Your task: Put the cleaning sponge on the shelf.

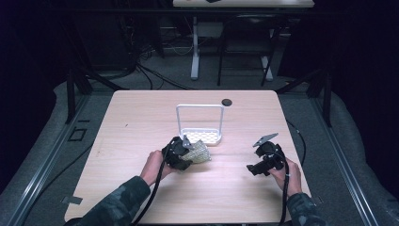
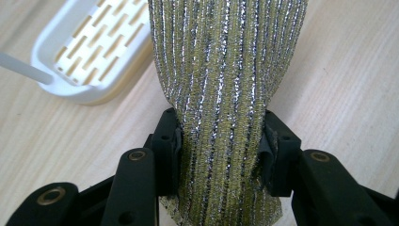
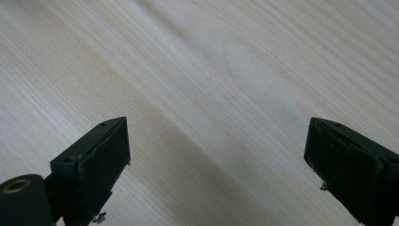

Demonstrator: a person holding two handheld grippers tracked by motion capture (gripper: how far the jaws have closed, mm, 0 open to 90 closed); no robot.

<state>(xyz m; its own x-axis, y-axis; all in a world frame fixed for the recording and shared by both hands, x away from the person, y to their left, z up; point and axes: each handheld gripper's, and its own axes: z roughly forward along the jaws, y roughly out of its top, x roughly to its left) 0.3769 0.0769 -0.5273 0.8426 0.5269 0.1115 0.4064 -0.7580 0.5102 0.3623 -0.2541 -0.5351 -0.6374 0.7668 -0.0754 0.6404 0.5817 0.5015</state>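
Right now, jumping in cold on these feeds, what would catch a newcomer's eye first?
The glittery gold-and-silver striped scouring cloth stands out: it is pinched between the jaws of the left gripper, near the middle of the wooden table. Just beyond it sits a white slotted rack with a tall loop handle. The right gripper is wide open over bare wood, holding nothing.

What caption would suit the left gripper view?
Left gripper fingers clamp a glittery green-and-silver scouring cloth beside a white slotted soap dish.
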